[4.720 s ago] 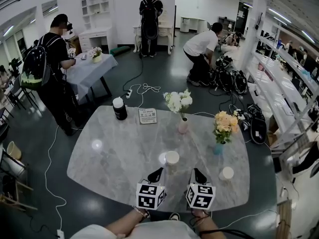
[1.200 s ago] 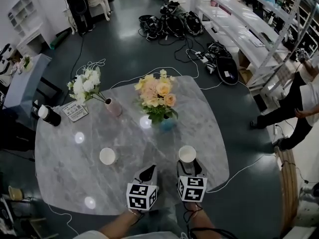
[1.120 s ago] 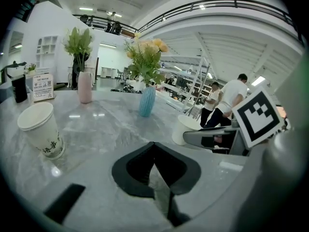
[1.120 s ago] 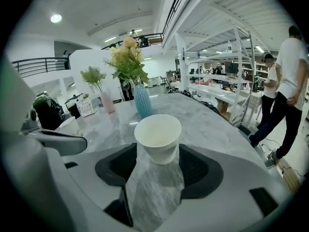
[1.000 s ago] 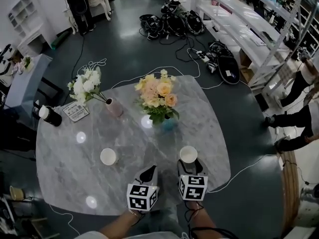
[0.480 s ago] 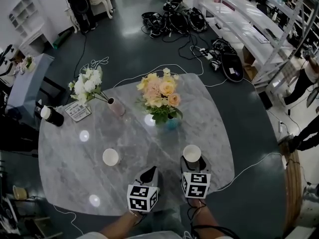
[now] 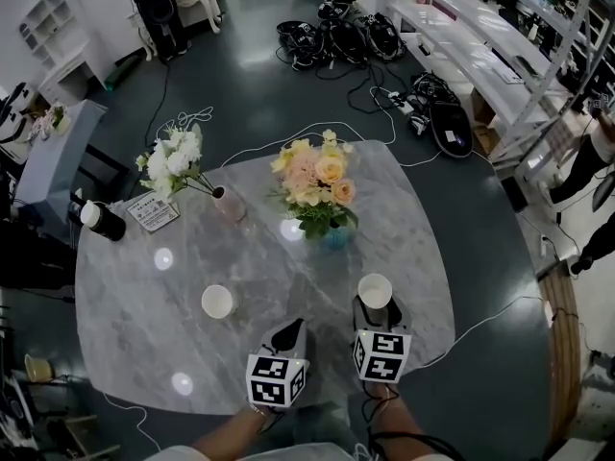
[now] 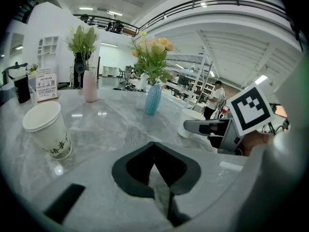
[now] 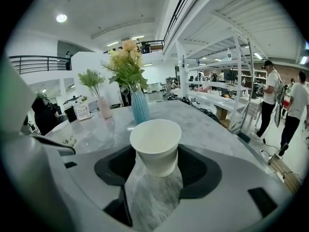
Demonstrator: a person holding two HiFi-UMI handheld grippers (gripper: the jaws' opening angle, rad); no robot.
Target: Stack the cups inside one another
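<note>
Right tongs [image 9: 155,154]: closed on a white cup [image 9: 155,140].
Left tongs [image 8: 154,145]: pressed together, empty.
Other cup [image 8: 48,129]: stood on the tabletop [image 8: 113,124]; its dark print is shown only by the left gripper view.
Head view: cups are seen well apart.

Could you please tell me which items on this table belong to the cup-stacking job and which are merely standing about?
Job in hand:
- paper cup held in the right claw
- second paper cup, standing free to its left

Standing about:
- pink vase of white flowers
- blue vase of peach flowers
- black container with a white lid
- small sign card
</note>
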